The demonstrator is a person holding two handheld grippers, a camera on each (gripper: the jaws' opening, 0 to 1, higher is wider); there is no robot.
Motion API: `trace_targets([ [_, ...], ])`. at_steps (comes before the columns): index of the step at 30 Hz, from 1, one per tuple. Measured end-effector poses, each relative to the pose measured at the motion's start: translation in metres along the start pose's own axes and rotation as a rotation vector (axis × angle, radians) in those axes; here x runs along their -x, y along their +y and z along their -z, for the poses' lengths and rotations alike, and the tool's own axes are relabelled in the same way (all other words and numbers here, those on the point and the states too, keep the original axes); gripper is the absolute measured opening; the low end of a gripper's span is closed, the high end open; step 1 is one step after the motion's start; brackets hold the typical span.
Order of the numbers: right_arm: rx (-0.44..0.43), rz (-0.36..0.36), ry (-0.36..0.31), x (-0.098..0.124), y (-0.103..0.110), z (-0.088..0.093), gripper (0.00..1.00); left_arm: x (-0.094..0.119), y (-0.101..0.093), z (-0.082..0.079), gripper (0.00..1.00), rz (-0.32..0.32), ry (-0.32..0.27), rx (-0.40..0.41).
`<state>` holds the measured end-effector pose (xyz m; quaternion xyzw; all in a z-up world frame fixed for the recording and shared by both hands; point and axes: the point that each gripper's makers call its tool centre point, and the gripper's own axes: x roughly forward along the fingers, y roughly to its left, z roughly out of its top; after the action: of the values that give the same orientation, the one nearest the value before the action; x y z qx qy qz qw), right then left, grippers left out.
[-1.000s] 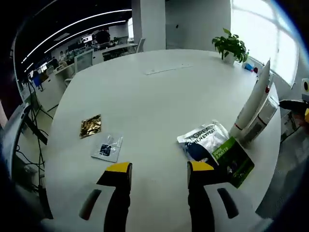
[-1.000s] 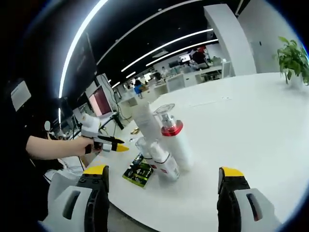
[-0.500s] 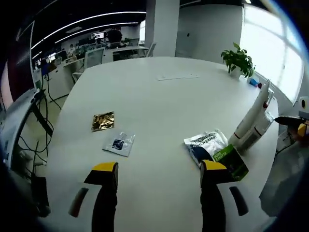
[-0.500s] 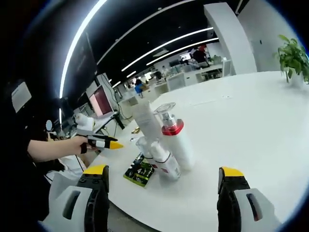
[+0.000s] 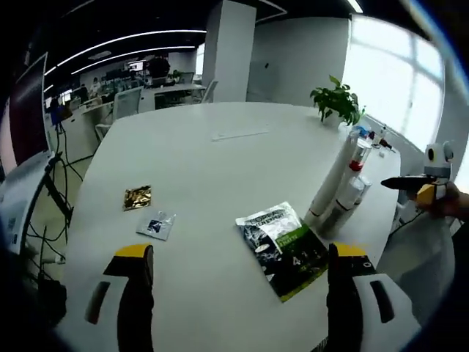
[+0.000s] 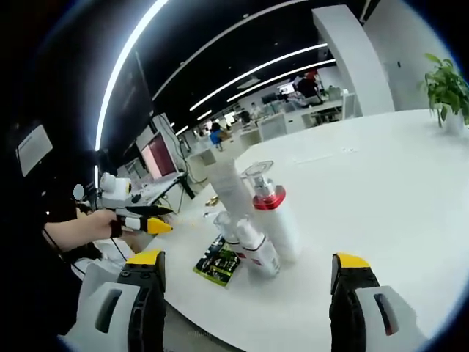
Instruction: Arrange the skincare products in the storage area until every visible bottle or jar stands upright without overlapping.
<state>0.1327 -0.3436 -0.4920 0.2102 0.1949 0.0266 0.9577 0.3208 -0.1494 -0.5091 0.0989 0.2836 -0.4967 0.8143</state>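
Note:
A group of skincare bottles stands near the white table's [image 5: 220, 154] edge. It includes a tall white tube [image 6: 231, 192], a pump bottle with a red collar [image 6: 274, 217] and two small bottles [image 6: 249, 245] pressed against them. In the left gripper view the same bottles [image 5: 338, 183] rise at the right. A white sachet [image 5: 265, 223] and a green sachet [image 5: 299, 254] lie flat beside them, overlapping. My left gripper [image 5: 242, 255] hangs open over the near table edge, short of the sachets. My right gripper [image 6: 248, 264] is open too, the bottles ahead between its jaws.
A gold sachet [image 5: 137, 196] and a small clear packet [image 5: 156, 226] lie at the left of the table. A potted plant [image 5: 337, 103] stands at the far edge. A hand holds the other gripper [image 6: 139, 218] beyond the bottles. Desks and chairs fill the office behind.
The left gripper's jaws have spread much wider and its camera has drawn back and swung right, so the sachets sit more central. The right gripper view has hardly shifted.

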Motion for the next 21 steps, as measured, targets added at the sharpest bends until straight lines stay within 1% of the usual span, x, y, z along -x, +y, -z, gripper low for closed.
trace_targets([
  [2, 0.000, -0.004, -0.003, 0.000, 0.002, -0.001, 0.99, 0.002, -0.011, -0.006, 0.99, 0.030, -0.048, 0.002],
  [3, 0.001, -0.004, -0.004, 0.001, 0.002, -0.002, 0.99, 0.005, -0.014, -0.005, 0.99, 0.032, -0.049, 0.005],
  [5, 0.007, -0.005, -0.010, 0.004, 0.001, -0.004, 0.99, 0.011, -0.031, -0.007, 0.99, 0.047, -0.064, 0.006],
  [6, 0.009, -0.008, -0.015, 0.006, 0.002, -0.006, 0.99, 0.013, -0.035, -0.007, 0.99, 0.049, -0.069, 0.004],
  [7, 0.009, -0.010, -0.019, 0.007, 0.002, -0.007, 0.99, 0.015, -0.040, -0.008, 0.99, 0.056, -0.077, 0.003],
  [8, 0.010, -0.011, -0.022, 0.008, 0.002, -0.008, 0.99, 0.018, -0.038, -0.008, 0.99, 0.065, -0.093, 0.005],
  [9, 0.010, -0.009, -0.023, 0.009, 0.002, -0.009, 0.99, 0.020, -0.039, -0.007, 0.99, 0.064, -0.097, 0.005],
  [13, 0.065, 0.001, -0.008, 0.014, 0.002, -0.009, 0.99, 0.028, -0.053, 0.002, 0.99, 0.043, -0.111, 0.010],
  [17, 0.064, -0.004, -0.003, 0.014, 0.001, -0.008, 0.99, 0.033, -0.058, 0.014, 0.99, 0.037, -0.104, 0.016],
  [19, 0.067, -0.003, -0.007, 0.014, 0.001, -0.008, 0.99, 0.029, -0.057, 0.024, 0.98, 0.038, -0.094, 0.029],
  [21, 0.061, -0.003, -0.015, 0.016, 0.000, -0.009, 0.99, 0.030, -0.058, 0.029, 0.98, 0.031, -0.093, 0.030],
])
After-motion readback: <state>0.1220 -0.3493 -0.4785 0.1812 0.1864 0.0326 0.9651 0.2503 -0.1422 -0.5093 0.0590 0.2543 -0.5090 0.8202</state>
